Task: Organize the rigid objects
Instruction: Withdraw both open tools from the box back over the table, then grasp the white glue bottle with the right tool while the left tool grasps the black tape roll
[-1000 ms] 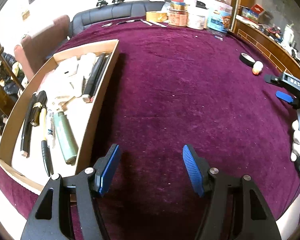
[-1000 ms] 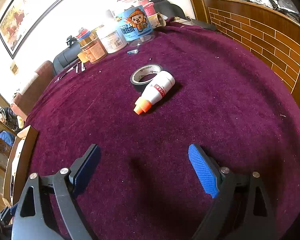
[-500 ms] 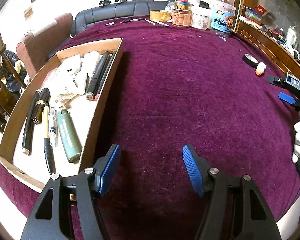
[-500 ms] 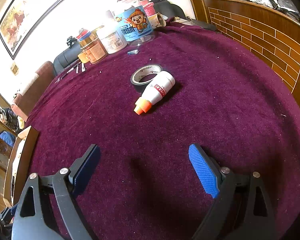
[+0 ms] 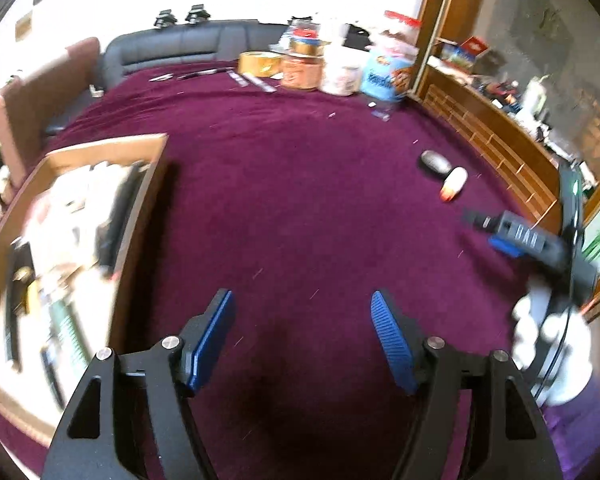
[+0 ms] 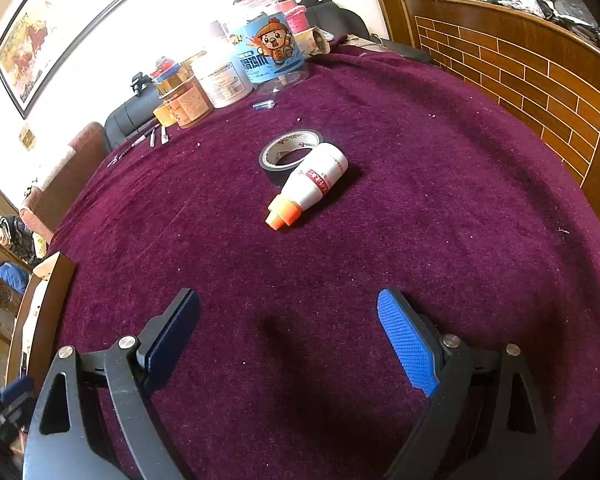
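A white bottle with an orange cap (image 6: 314, 184) lies on its side on the purple tablecloth, touching a black tape roll (image 6: 286, 156) behind it. My right gripper (image 6: 288, 344) is open and empty, well short of the bottle. Both also show in the left wrist view, the bottle (image 5: 454, 184) and the tape roll (image 5: 435, 162) far right. My left gripper (image 5: 300, 336) is open and empty over bare cloth. A cardboard tray (image 5: 140, 216) full of pens, markers and a green lighter lies to its left. The right gripper's body (image 5: 528, 236) shows at the right edge.
Jars, tubs and a brown tape roll (image 6: 228, 76) stand at the table's far edge, with small tools (image 5: 204, 76) beside them. A brick-patterned wooden counter (image 6: 540, 80) borders the table's right side. The tray's corner (image 6: 52, 276) shows at the left of the right wrist view.
The left gripper's view has swung to the right and blurred; the tray has shifted left and the bottle and tape sit nearer the centre. The right gripper has not moved.
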Demonstrator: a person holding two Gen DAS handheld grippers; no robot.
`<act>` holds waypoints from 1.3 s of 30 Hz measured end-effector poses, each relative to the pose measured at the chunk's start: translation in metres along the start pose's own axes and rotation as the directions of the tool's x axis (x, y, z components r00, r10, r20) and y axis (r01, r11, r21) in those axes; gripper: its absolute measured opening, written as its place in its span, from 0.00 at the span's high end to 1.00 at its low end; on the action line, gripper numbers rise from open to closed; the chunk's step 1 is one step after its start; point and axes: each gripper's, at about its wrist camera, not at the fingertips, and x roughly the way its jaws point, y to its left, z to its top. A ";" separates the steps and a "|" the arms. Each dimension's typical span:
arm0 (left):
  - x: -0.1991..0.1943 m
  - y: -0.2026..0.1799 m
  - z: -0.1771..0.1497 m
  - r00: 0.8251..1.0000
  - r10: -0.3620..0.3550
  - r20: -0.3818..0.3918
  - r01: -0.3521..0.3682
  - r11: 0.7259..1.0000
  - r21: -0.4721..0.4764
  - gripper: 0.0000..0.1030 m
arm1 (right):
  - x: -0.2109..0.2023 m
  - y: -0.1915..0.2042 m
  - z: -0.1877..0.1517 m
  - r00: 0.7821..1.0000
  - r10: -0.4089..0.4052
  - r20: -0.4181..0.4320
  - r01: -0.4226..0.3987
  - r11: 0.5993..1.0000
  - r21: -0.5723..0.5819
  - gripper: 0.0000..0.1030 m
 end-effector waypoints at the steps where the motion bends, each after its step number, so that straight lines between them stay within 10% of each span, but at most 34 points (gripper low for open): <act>1: 0.006 -0.004 0.008 1.000 -0.001 0.012 0.001 1.000 0.008 0.38 | 0.000 0.000 0.000 1.000 -0.002 0.000 0.002 1.000 -0.001 0.11; 14: 0.086 0.010 0.029 0.998 0.070 -0.009 -0.070 0.997 -0.020 0.36 | 0.002 0.004 -0.001 1.000 -0.019 -0.005 0.019 1.000 -0.012 0.10; 24: 0.094 -0.003 0.030 0.998 0.040 -0.052 -0.037 0.997 0.064 0.06 | -0.019 0.037 0.052 0.996 -0.078 0.041 0.082 0.991 -0.109 0.10; 39: 0.100 -0.016 0.027 0.991 0.102 -0.085 -0.089 0.984 0.151 0.02 | 0.125 0.081 0.125 0.947 -0.148 -0.287 0.084 0.971 -0.223 0.11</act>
